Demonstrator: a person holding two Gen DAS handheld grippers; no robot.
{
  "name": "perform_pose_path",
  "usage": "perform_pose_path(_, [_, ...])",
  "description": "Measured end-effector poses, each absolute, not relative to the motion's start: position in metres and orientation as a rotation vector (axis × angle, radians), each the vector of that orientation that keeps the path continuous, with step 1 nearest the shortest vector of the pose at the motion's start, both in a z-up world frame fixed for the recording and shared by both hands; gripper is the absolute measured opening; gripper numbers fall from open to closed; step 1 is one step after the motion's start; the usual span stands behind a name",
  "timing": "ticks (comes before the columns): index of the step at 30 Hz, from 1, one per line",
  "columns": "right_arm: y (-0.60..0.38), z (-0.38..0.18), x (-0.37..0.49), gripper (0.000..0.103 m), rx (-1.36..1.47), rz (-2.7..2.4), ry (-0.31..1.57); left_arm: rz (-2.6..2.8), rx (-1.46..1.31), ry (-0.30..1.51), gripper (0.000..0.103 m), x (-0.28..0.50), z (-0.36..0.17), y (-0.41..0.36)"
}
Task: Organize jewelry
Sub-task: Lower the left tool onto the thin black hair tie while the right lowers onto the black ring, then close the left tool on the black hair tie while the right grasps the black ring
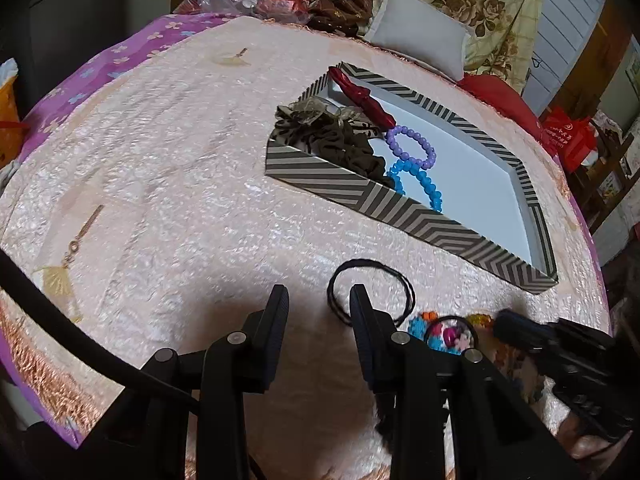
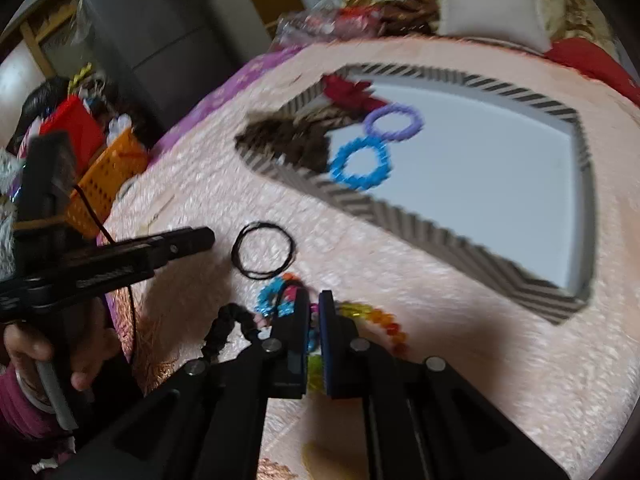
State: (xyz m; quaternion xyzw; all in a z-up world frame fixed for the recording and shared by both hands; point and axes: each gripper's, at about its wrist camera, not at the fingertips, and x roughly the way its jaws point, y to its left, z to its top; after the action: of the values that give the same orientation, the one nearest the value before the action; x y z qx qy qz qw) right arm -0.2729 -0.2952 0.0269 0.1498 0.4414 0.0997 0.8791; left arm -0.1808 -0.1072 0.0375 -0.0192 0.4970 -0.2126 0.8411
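You're working over a bed covered in a pale pink crinkled spread (image 1: 180, 184), with a white pillow (image 1: 420, 36) and a heap of floral cloth at its far end. On the spread sits a shallow striped tray (image 1: 360, 192) with a white floor. In its near-left corner lie a brown scrunchie (image 1: 340, 140), a red hair clip (image 1: 364, 98) propped against the far wall, a purple bead bracelet (image 1: 412, 146) and a blue bead bracelet (image 1: 420, 182) touching it.

Your left gripper (image 1: 320, 300) hangs above the spread with its jaws parted and nothing between them. Its right finger (image 1: 362, 312) overlaps a thin black hair tie (image 1: 372, 296) in the picture; whether it touches, you can't tell. The tie lies flat on the spread, just outside the tray's near wall.

Beside the tie, toward you, is a small pile of loose pieces: a light-blue beaded piece (image 2: 266, 298), a bracelet of yellow, orange and red beads (image 2: 380, 320), and a black scrunchie (image 2: 224, 330) at the pile's left.

Your right gripper (image 2: 314, 306) is down on this pile with its jaws drawn close together, clenched on the multicoloured beads; a strand of coloured beads shows in the narrow gap between the pads. The right view is blurred, so which piece is pinched isn't clear.

Your left hand (image 2: 60, 356) shows at the lower left of the right view, wrapped round the left gripper's handle.
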Motion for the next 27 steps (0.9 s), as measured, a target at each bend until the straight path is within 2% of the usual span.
perform_pose_path(7, [-0.295,0.032,-0.276,0.006,0.305,0.228,0.91,-0.437,-0.024,1.059,0.028,-0.176,0.03,-0.114])
perform_pose_path(9, [-0.285,0.027,-0.266,0.022,0.269,0.22,0.944,-0.434,-0.024,1.063,0.028,-0.176,0.029,-0.112])
perform_pose_path(10, [-0.282,0.025,-0.265,0.026,0.261,0.218,0.948,-0.432,-0.019,1.063,0.028,-0.176,0.029,-0.112])
perform_pose_path(12, [-0.274,0.018,-0.255,0.027,0.237,0.232,0.966,-0.43,-0.011,1.065,0.028,-0.175,0.028,-0.112])
perform_pose_path(14, [-0.27,0.009,-0.25,0.027,0.229,0.24,0.997,-0.431,-0.006,1.068,0.028,-0.173,0.027,-0.112])
perform_pose_path(17, [-0.269,0.006,-0.249,0.005,0.216,0.245,1.0,-0.434,-0.001,1.074,0.028,-0.172,0.024,-0.115])
perform_pose_path(27, [-0.32,0.047,-0.287,0.004,0.406,0.204,0.83,-0.472,0.077,1.063,0.028,-0.171,0.018,-0.14])
